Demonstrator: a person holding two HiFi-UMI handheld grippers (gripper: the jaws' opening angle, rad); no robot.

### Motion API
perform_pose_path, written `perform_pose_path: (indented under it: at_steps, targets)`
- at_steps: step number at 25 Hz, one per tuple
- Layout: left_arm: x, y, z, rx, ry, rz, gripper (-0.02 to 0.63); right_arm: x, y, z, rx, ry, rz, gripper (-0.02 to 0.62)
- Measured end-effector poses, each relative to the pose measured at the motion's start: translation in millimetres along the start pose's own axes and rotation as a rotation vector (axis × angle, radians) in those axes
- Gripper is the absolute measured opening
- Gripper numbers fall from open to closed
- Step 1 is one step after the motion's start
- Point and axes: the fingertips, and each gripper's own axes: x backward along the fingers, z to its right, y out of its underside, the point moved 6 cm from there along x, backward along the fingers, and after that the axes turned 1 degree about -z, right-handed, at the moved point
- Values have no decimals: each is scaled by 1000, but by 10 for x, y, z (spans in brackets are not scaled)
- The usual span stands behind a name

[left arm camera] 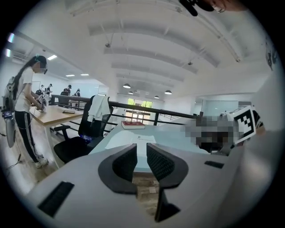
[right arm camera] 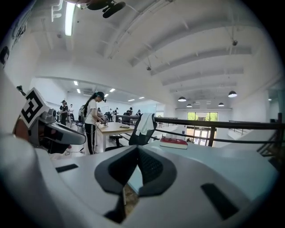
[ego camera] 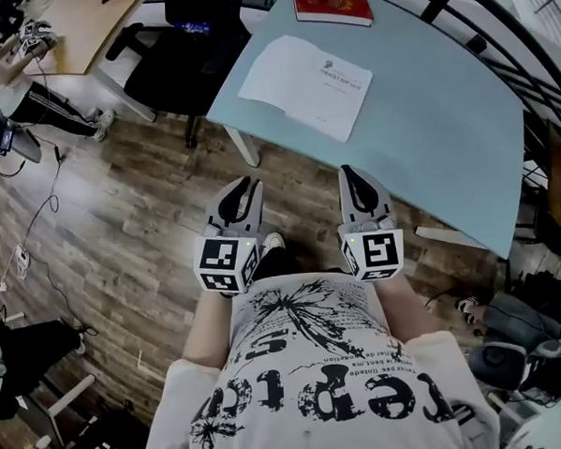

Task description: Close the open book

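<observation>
Desk (ego camera: 445, 135): white book (ego camera: 306, 84) flat (open or shut, unclear) — left gripper (ego camera: 241, 185) jaws narrow, right gripper (ego camera: 350, 173) jaws together, both empty, well short of it.

Flat white paper book (ego camera: 306, 84), marked with small dark print. Thick red-covered book (ego camera: 333, 5). Pale blue table top (ego camera: 444, 126). Brown wood-plank floor (ego camera: 122, 237), streaked with grain. Left gripper (ego camera: 248, 185) and right gripper (ego camera: 349, 173), finished in white, lined with black, fitted with black-and-white square markers.

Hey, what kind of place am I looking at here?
Most likely an open-plan office or lab: a black office chair beside a pale blue table, and a person working at a wooden desk.
</observation>
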Motion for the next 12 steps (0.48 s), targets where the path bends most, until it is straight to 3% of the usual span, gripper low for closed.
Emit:
perform_pose_path:
  at_steps: [5,12]
  targets:
    - [-322,-33,-379,39,71,-62,78,-374,-134,33,-18,80,-25,11]
    - [-998,26,-701,117,123,-154,78,-853,-102,225,-34,101,-65,11]
